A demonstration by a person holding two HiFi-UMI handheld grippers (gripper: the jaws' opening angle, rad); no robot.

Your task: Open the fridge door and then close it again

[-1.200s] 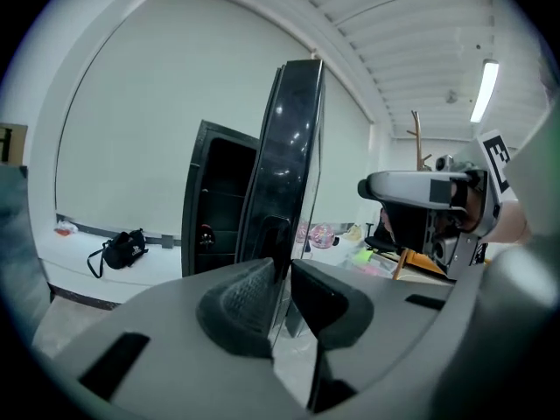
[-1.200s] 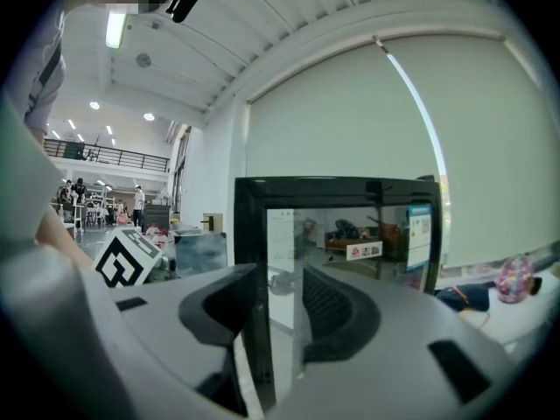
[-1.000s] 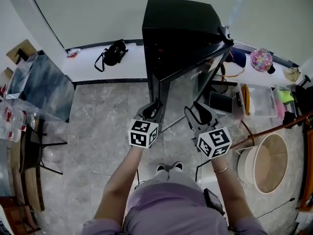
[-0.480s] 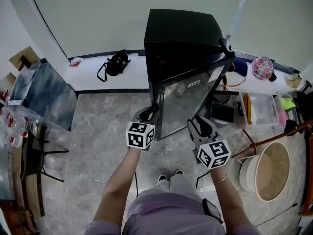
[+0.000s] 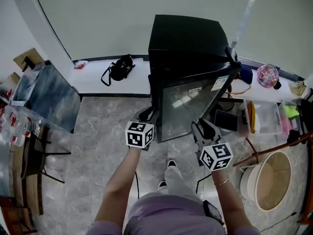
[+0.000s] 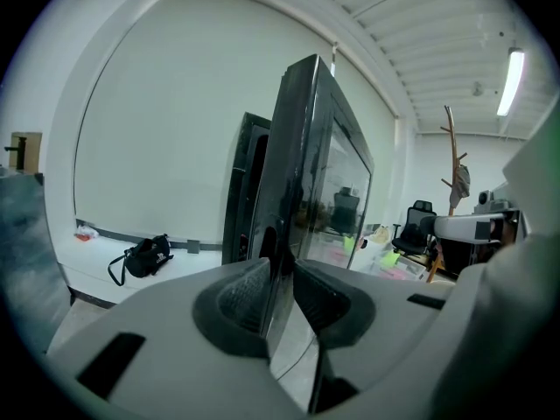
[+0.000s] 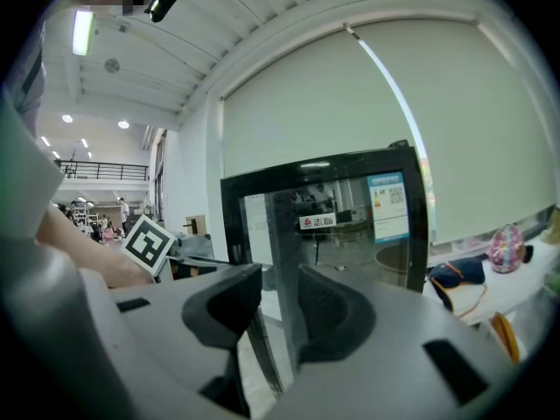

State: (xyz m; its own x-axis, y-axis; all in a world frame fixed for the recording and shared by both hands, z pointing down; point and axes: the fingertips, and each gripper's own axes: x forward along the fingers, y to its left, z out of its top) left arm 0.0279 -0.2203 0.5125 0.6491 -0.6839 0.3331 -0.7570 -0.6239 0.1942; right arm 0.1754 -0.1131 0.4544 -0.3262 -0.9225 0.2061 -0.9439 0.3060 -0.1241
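A black fridge (image 5: 188, 38) stands against the wall, its glass door (image 5: 188, 106) ajar, hinged at the right. My left gripper (image 5: 148, 114) is at the door's free left edge. In the left gripper view the jaws (image 6: 282, 291) straddle that edge of the door (image 6: 306, 164), which fills the gap between the pads; they have just been opening a little. My right gripper (image 5: 201, 128) hangs in front of the glass, lower right. Its jaws (image 7: 280, 300) stand apart with nothing between them and have been closing. They face the door (image 7: 350, 226) and its stickers.
A black bag (image 5: 120, 67) lies on the white ledge left of the fridge. A grey-blue table (image 5: 44, 92) stands at the left. On the right are clear boxes (image 5: 266, 114), a pink ball (image 5: 268, 75) and a round tub (image 5: 271, 180). The person's foot (image 5: 168, 164) is just below the door.
The door has swung in toward the fridge, so the gap is narrower. Both grippers have moved forward with it, the left one staying at the door's edge.
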